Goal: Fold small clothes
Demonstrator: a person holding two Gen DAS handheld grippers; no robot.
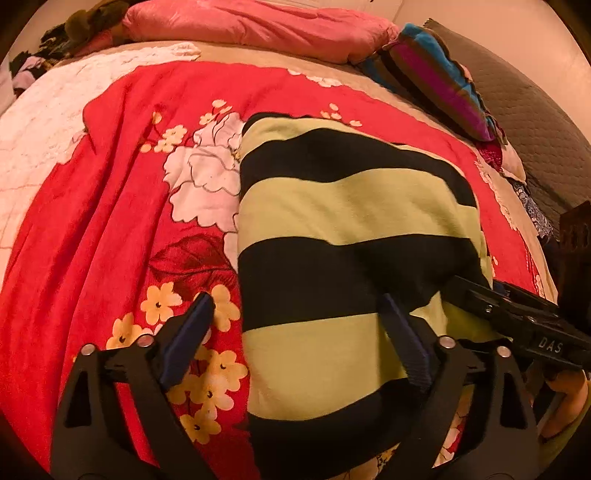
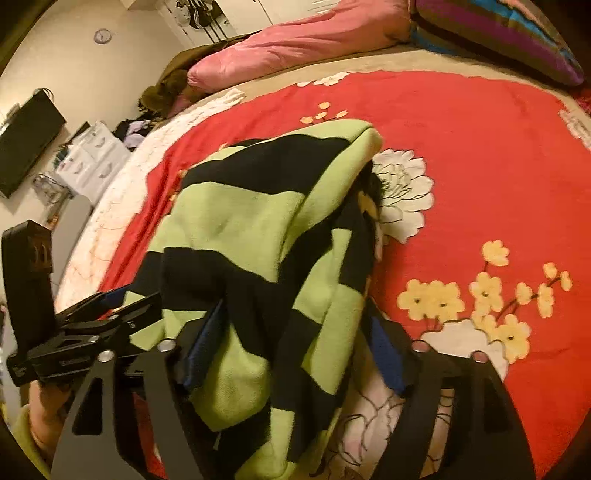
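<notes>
A small garment with wide black and light green stripes [image 1: 343, 236] lies folded over on a red floral bedspread [image 1: 110, 221]. My left gripper [image 1: 295, 314] is open over its near left edge, one finger on the bedspread and one finger on the cloth. In the right wrist view the same garment [image 2: 258, 240] is bunched up between the fingers of my right gripper [image 2: 291, 328], which stands open around it. The right gripper also shows in the left wrist view [image 1: 517, 317] at the garment's right edge. The left gripper shows in the right wrist view [image 2: 110, 302] at the left.
A pink pillow [image 1: 258, 26] and a striped multicoloured cushion [image 1: 436, 74] lie at the head of the bed. A dark grey quilted cover [image 1: 535, 122] is at the right. A wall television [image 2: 26, 140], a clock [image 2: 102, 36] and clutter [image 2: 88, 155] are beside the bed.
</notes>
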